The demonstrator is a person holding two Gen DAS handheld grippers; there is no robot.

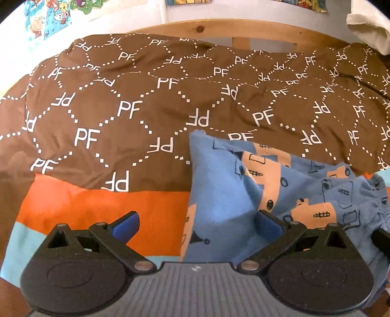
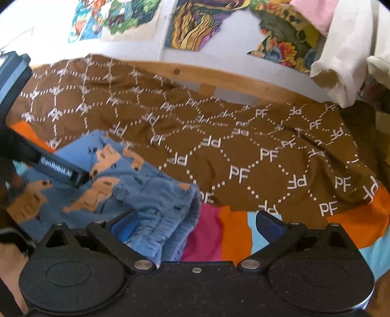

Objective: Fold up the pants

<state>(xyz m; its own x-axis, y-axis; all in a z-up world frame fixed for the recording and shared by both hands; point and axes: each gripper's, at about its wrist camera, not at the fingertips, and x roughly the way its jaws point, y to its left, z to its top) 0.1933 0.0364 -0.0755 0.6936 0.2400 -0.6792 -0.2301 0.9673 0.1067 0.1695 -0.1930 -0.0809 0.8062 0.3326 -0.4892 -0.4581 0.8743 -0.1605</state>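
left gripper [image 1: 197, 228] is shown nearest, its jaws spread wide and released, nothing pressed between the blue pads [image 1: 126, 226]; one pad lies against the blue printed pants [image 1: 226, 195] without gripping them. right gripper [image 2: 197, 228] is likewise seen fully spread and empty, the gathered elastic waistband [image 2: 168, 214] resting just beside its near pad. the pants are seen lying in a loose, partly doubled heap on the striped sheet [image 1: 97, 207], their far edge overlapping the brown quilt [image 1: 146, 97]. the garment is judged to be light, thin and limp: it will drape and sag from any single hold, and creases will be kept only where it is pressed flat. the waistband, being thicker and ribbed, is judged the firmest place to be pinched; the raised corner [image 1: 197, 136] offers a second hold, so that the cloth may be stretched between two points. slipping is judged unlikely, snagging on the quilt possible. beyond, a wooden bed rail [image 1: 243, 26] and wall pictures [image 2: 195, 22] are shown.
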